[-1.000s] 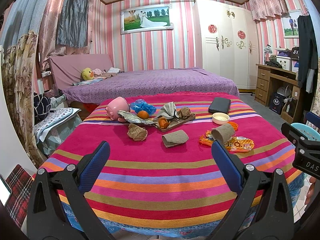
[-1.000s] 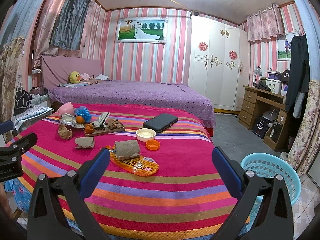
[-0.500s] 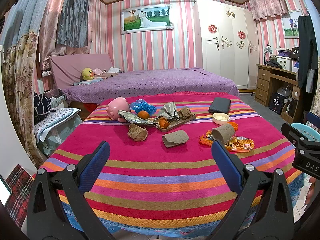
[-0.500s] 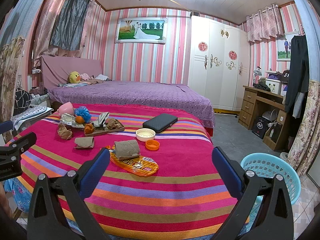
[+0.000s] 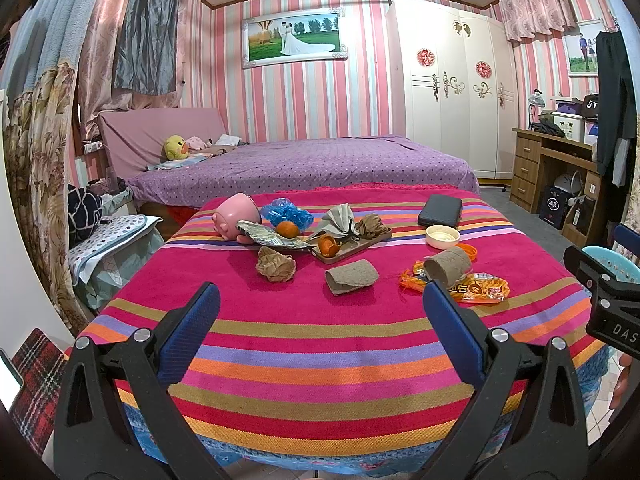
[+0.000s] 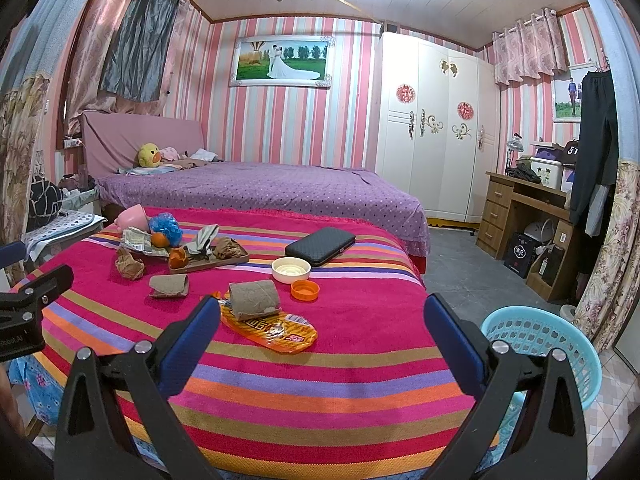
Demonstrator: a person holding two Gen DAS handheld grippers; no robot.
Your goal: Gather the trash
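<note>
Nothing grabbed yet, both grippers wide open and empty over the near edge of the striped table (image 5: 320, 344).
Left gripper (image 5: 320, 308) faces a flattened cardboard tube (image 5: 351, 277); right gripper (image 6: 318, 320) faces the orange snack wrapper (image 6: 276, 329) with a cardboard roll (image 6: 254, 298) lying on it. Blue basket (image 6: 548, 344) sits on the floor right of the table. Risk: pinching the wrapper may roll that tube off, or snag the cloth.
</note>
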